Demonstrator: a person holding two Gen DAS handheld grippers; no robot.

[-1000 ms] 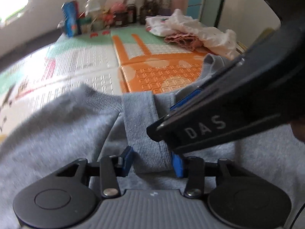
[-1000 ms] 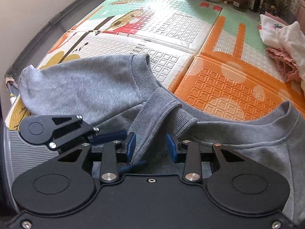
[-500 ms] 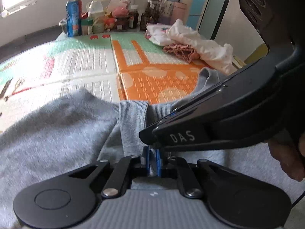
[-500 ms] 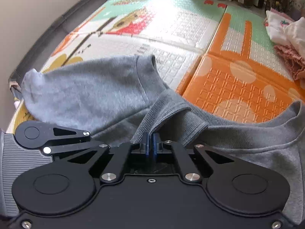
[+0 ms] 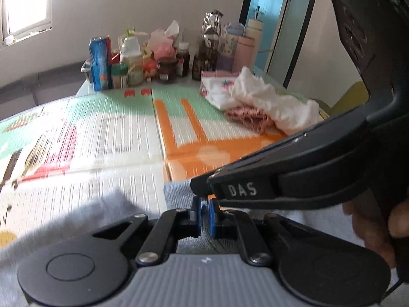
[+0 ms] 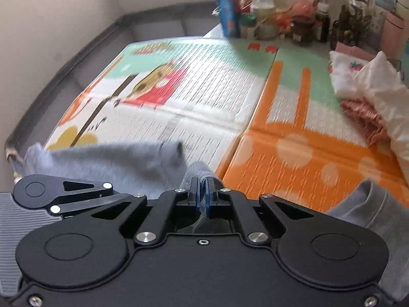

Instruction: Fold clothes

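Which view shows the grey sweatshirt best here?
The right wrist view: the grey sweatshirt spreads left and right of the right gripper clamping it. In the left wrist view, the left gripper hides most of it.

The sweatshirt is soft grey knit cloth, matt, with a ribbed cuff. The play mat looks like foam, embossed in small squares, with a slight sheen. The left claw and right claw are matt black plastic with shiny metal rivets and blue pads. The pile of clothes is crumpled white and pink cloth.
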